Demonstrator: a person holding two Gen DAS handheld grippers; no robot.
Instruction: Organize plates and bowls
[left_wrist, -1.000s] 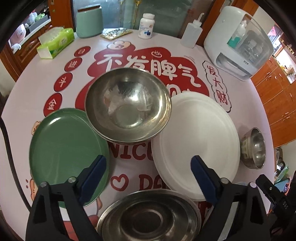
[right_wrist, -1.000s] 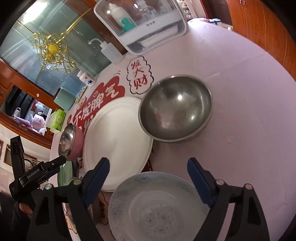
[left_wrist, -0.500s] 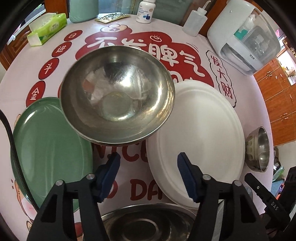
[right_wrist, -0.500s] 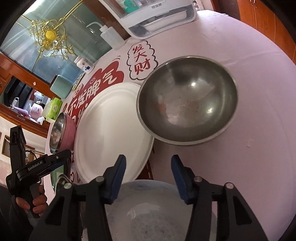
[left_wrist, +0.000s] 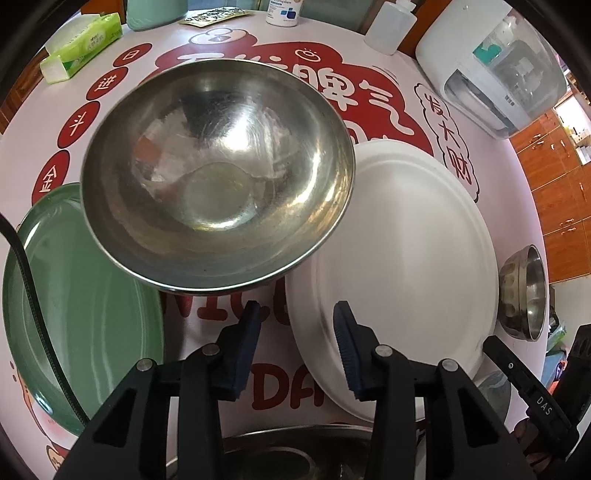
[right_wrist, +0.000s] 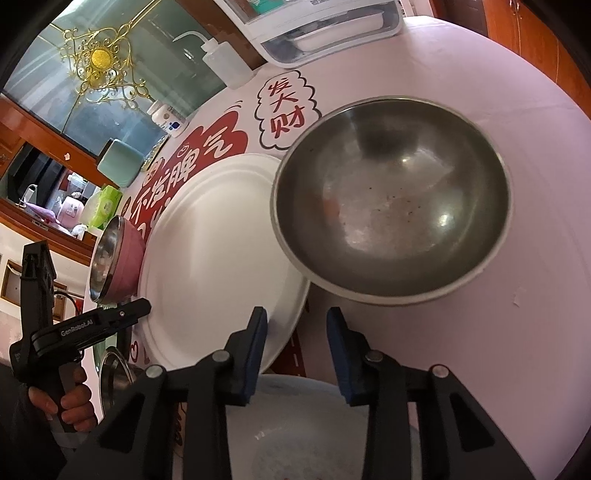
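Steel bowl sits on the bench between the green plate and white plate, just ahead of the left gripper, whose jaws stand apart and empty. Another steel bowl lies beyond the right gripper, likewise parted and holding nothing.
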